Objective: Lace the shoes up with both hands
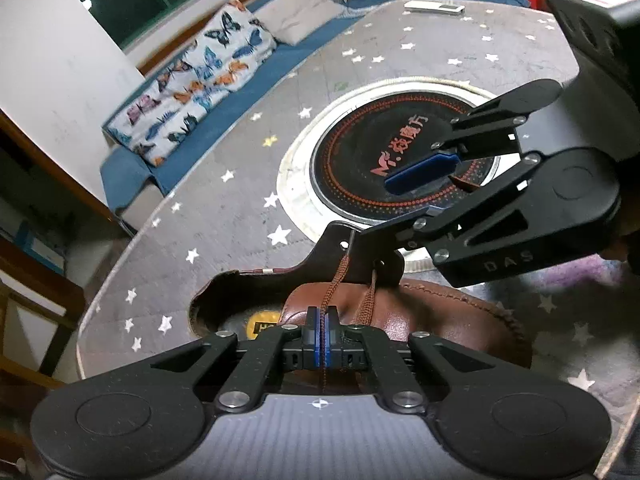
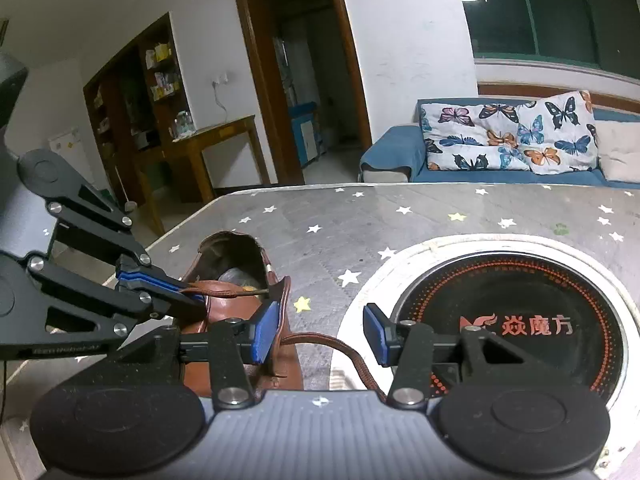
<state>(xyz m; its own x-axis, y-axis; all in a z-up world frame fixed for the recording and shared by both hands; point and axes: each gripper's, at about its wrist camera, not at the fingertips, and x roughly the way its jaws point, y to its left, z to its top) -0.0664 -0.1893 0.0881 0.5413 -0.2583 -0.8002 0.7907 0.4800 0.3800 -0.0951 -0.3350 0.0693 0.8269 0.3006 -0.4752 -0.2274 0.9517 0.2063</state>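
A brown leather shoe [image 1: 424, 320] [image 2: 236, 316] lies on the star-patterned table, its opening toward the table's edge. My left gripper [image 1: 322, 334] [image 2: 194, 299] is shut on a strand of the brown lace [image 1: 340, 280] just above the tongue; that strand runs up to an eyelet in the dark flap [image 1: 352, 248]. My right gripper [image 2: 320, 334] [image 1: 404, 204] stands open beside the shoe. Its left pad [image 2: 265, 332] lies against the eyelet flap. A second length of lace [image 2: 340, 348] passes loosely between its jaws without being pinched.
A round black induction hob [image 1: 360, 160] [image 2: 528, 292] is sunk into the table [image 1: 224, 216] [image 2: 360, 216] right of the shoe. A white remote [image 1: 434, 7] lies at the far edge. A blue sofa with a butterfly pillow [image 2: 508, 136] stands behind the table.
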